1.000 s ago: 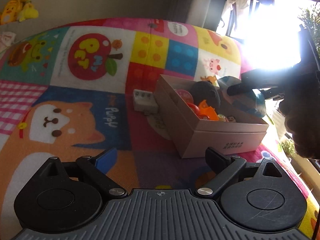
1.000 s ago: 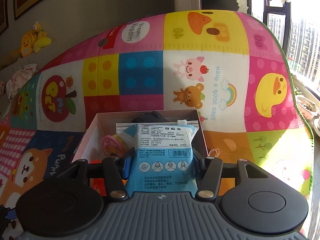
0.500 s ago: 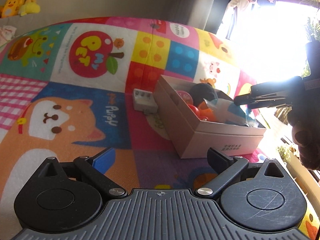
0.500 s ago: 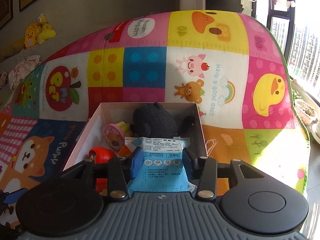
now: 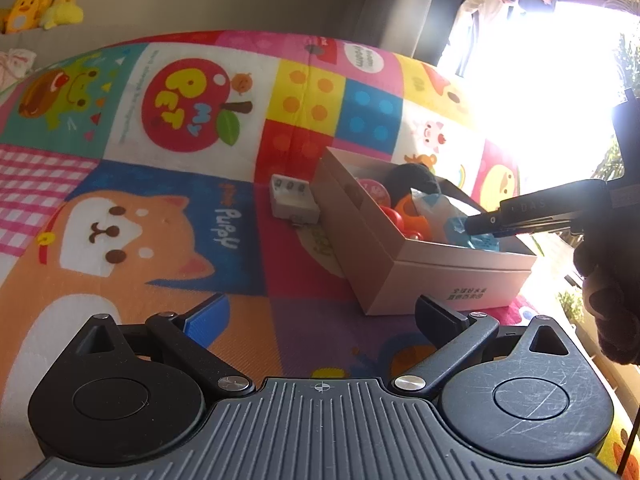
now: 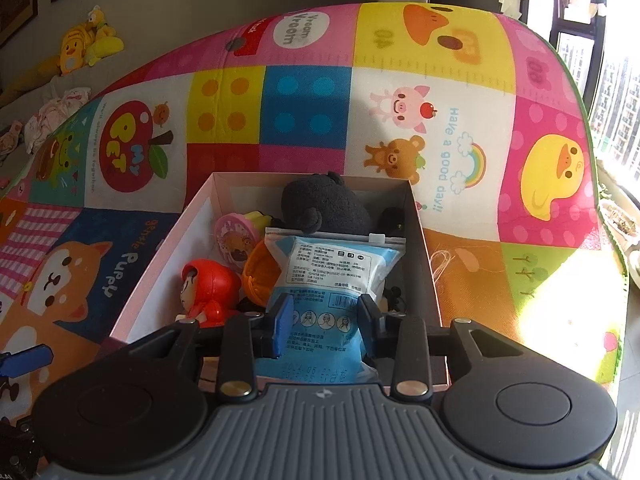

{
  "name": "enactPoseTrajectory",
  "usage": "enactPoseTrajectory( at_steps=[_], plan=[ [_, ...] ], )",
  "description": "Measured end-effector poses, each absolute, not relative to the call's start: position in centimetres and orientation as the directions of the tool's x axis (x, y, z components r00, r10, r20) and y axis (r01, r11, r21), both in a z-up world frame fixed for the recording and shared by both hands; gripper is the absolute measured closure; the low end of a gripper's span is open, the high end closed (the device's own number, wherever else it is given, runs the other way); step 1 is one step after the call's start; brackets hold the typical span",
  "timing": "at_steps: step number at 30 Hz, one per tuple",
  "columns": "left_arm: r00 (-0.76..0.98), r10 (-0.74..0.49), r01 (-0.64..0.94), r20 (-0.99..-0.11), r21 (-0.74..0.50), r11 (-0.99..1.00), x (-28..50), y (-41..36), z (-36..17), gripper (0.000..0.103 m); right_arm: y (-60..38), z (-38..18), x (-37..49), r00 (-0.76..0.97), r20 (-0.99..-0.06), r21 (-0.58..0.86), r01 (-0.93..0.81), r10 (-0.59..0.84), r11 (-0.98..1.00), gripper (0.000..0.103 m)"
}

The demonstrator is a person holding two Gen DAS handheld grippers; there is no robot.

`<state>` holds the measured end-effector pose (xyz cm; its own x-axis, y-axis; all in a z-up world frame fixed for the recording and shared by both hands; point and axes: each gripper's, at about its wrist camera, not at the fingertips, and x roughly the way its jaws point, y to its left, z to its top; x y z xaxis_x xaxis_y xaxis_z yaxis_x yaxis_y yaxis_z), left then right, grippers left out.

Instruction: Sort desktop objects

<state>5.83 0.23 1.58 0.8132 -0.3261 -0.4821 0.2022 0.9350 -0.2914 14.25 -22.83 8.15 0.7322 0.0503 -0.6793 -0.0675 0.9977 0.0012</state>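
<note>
The right gripper [image 6: 326,322] grips a blue mask packet [image 6: 332,280] by its near end, inside the cardboard box [image 6: 160,264] on the play mat [image 6: 460,92]. The packet's long axis runs away from the gripper toward the box's far wall, sealed strip farthest, resting on a black plush [image 6: 320,204] beside a red figurine [image 6: 208,292]. The left gripper [image 5: 320,316] hangs wide apart, empty, near a white case [image 5: 292,200] just outside the box.

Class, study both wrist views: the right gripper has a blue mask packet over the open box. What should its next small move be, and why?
Probably open the right gripper and let go. The blue mask packet between its jaws already lies inside the cardboard box, resting on the toys, so it looks placed. The left gripper stands open and empty.
</note>
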Motion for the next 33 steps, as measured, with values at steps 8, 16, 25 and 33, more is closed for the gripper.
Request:
enactPoseTrajectory(
  at_steps=[8,16,25,33],
  plan=[
    [0.815,-0.316,0.196,-0.486,-0.281,0.939,5.8,0.1,1.5,0.000,-22.0,11.1,14.6,0.739,-0.660,0.097,-0.096,0.136,0.991,0.067],
    [0.849,-0.137,0.042,-0.510,-0.193,0.980,6.2,1.3,1.6,0.000,-12.6,12.8,23.5,0.622,-0.742,0.138,-0.227,0.252,0.964,0.071],
    [0.809,-0.142,-0.032,-0.570,-0.285,0.958,7.2,3.6,0.8,0.000,-7.0,6.9,34.9,0.530,-0.848,-0.024,-0.090,0.028,0.996,0.092],
    [0.807,-0.160,-0.019,-0.569,-0.297,0.955,7.2,3.6,0.8,0.000,-5.1,5.0,36.1,0.487,-0.873,-0.106,-0.121,-0.034,0.987,0.091]
  ],
)
